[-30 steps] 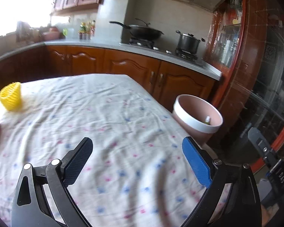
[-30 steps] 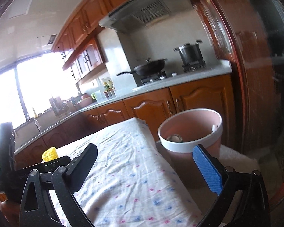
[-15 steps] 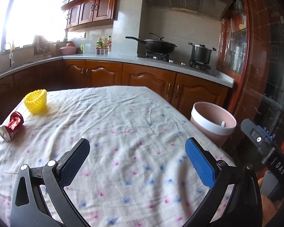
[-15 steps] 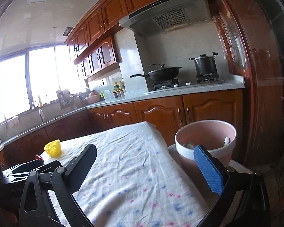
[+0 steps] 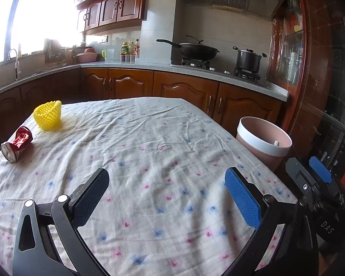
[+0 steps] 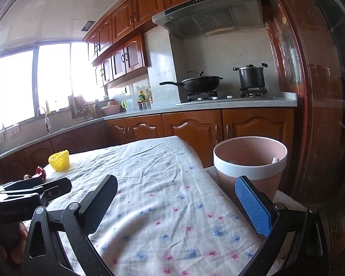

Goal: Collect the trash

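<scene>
Left claw [image 5: 166,194] spread wide, gripping nothing, hanging over the clothed worktop [image 5: 149,151]. Right claw [image 6: 176,203] likewise wide open and bare. Crushed red soda can [image 5: 16,143] far ahead and to the left of the left claw, near the worktop's left edge, lying on its side, dented, silver end toward the camera, long axis running near-left to far-right. Yellow foam fruit net [image 5: 48,114] just beyond the can, mouth up. Pink waste bin [image 6: 249,164] beside the worktop's right edge, close ahead of the right claw's blue finger.
</scene>
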A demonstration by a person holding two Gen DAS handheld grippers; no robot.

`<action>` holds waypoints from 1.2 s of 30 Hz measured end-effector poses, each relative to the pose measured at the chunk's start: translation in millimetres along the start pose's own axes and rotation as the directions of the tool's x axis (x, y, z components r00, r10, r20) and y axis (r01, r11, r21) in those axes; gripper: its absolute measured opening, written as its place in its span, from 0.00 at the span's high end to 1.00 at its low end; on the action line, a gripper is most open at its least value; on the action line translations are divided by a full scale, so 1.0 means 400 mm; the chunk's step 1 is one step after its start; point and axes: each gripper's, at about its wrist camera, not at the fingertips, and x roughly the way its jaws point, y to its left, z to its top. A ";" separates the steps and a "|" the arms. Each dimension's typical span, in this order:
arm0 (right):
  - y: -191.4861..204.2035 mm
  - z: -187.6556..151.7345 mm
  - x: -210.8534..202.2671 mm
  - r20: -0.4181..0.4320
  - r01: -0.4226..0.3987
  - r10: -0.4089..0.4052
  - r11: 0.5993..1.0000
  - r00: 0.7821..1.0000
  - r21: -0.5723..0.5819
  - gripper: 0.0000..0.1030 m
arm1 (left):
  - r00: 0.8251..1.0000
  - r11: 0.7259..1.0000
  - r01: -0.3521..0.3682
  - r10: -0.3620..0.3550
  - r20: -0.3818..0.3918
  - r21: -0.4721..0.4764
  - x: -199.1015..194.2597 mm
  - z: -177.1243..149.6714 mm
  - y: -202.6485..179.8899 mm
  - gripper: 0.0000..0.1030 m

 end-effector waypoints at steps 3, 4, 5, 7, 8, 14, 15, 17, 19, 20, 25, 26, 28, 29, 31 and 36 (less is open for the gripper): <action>0.003 -0.001 0.004 -0.002 -0.003 0.003 1.000 1.000 -0.004 0.00 | 1.000 1.000 -0.002 0.002 -0.005 -0.002 0.002 -0.003 0.004 0.00; 0.002 -0.001 0.006 -0.003 -0.003 0.003 1.000 1.000 -0.004 0.00 | 1.000 1.000 -0.004 0.004 -0.004 -0.005 0.002 -0.005 0.006 0.00; 0.001 -0.002 0.007 -0.003 -0.004 0.004 1.000 1.000 -0.004 0.00 | 1.000 1.000 -0.006 0.006 -0.002 -0.005 0.001 -0.006 0.007 0.00; 0.001 -0.003 0.007 -0.003 -0.001 0.001 1.000 1.000 -0.003 0.00 | 1.000 1.000 -0.013 0.013 -0.001 -0.002 0.001 -0.008 0.008 0.00; 0.002 -0.003 0.008 -0.003 -0.001 0.001 1.000 1.000 -0.004 0.00 | 1.000 1.000 -0.015 0.015 0.003 -0.001 0.000 -0.008 0.006 0.00; -0.001 -0.004 0.009 -0.008 -0.003 0.003 1.000 1.000 0.008 0.00 | 0.999 0.999 -0.027 0.026 0.025 0.022 -0.009 -0.013 -0.005 0.00; -0.002 -0.003 0.011 -0.009 -0.002 0.002 1.000 1.000 0.009 0.00 | 0.999 0.999 -0.029 0.029 0.027 0.026 -0.010 -0.014 -0.007 0.00; -0.004 -0.003 0.011 -0.008 -0.003 0.003 1.000 1.000 0.010 0.00 | 0.999 0.999 -0.033 0.032 0.028 0.032 -0.009 -0.014 -0.009 0.00; -0.004 -0.004 0.011 -0.007 -0.002 0.002 1.000 1.000 0.011 0.00 | 0.999 0.999 -0.034 0.033 0.030 0.036 -0.009 -0.014 -0.011 0.00; -0.004 -0.004 0.010 -0.005 -0.002 0.002 1.000 1.000 0.012 0.00 | 0.999 0.999 -0.035 0.033 0.031 0.036 -0.009 -0.014 -0.011 0.00; -0.006 -0.005 0.011 -0.006 -0.004 0.004 1.000 1.000 0.017 0.00 | 0.999 0.998 -0.038 0.037 0.035 0.045 -0.010 -0.015 -0.015 0.00; -0.007 -0.005 0.012 -0.007 -0.005 0.005 1.000 1.000 0.019 0.00 | 0.999 0.998 -0.039 0.038 0.034 0.045 -0.011 -0.015 -0.016 0.00; -0.008 -0.005 0.014 -0.009 -0.007 0.007 1.000 1.000 0.024 0.00 | 0.999 0.998 -0.038 0.036 0.036 0.045 -0.011 -0.015 -0.016 0.00; -0.009 -0.006 0.014 -0.009 -0.006 0.006 1.000 1.000 0.025 0.00 | 0.999 0.998 -0.038 0.036 0.037 0.045 -0.011 -0.016 -0.017 0.00; -0.009 -0.006 0.014 -0.009 -0.007 0.007 1.000 1.000 0.027 0.00 | 0.999 0.998 -0.039 0.037 0.040 0.046 -0.012 -0.017 -0.018 0.00; -0.009 -0.006 0.015 -0.012 -0.006 0.007 1.000 1.000 0.028 0.00 | 0.998 0.998 -0.040 0.037 0.043 0.055 -0.013 -0.017 -0.022 0.00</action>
